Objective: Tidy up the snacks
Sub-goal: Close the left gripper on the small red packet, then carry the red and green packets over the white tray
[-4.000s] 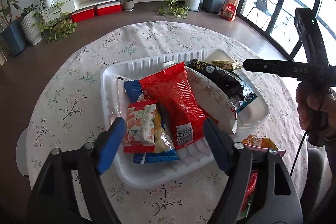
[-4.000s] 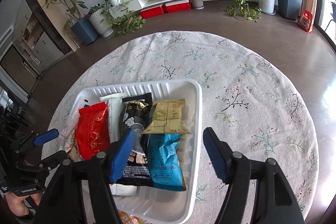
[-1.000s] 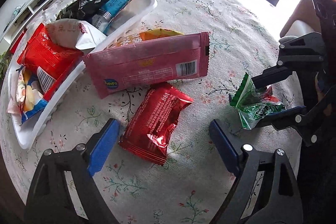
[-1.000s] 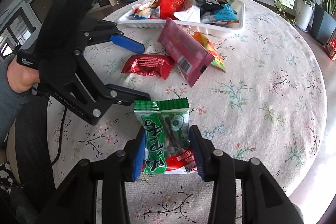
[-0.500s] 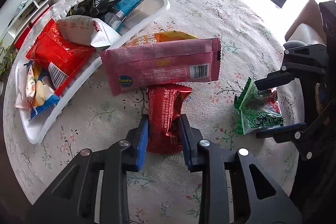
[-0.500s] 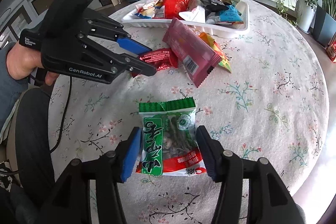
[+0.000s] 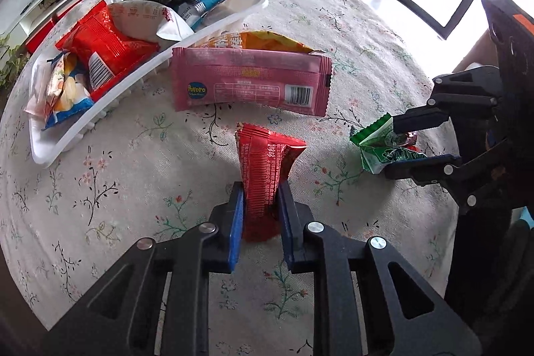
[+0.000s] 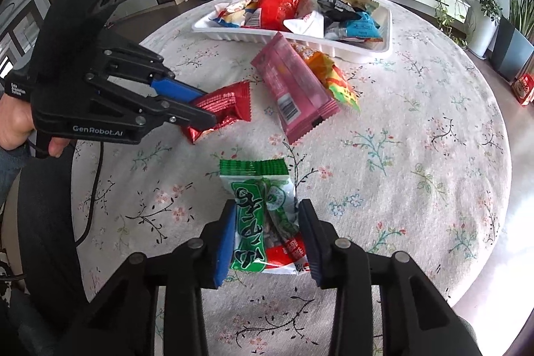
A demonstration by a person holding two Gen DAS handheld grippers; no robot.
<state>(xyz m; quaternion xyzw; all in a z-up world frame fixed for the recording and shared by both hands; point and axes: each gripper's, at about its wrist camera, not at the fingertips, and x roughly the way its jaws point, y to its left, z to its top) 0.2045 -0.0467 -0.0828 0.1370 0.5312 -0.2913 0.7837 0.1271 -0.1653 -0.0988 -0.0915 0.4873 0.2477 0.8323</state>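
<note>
Red packet (image 7: pixel 267 175) | left jaws closing, pinched | green packet (image 8: pixel 263 216) | right jaws closing, gripped

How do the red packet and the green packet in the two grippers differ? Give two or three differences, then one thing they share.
The red packet is plain shiny red foil; the green packet is green and white with a red bottom end. The left gripper, closing, pinches the red packet narrow; the right gripper, closing, spans the green packet's wider body. Both are sealed snacks with crimped ends, outside the tray.
</note>
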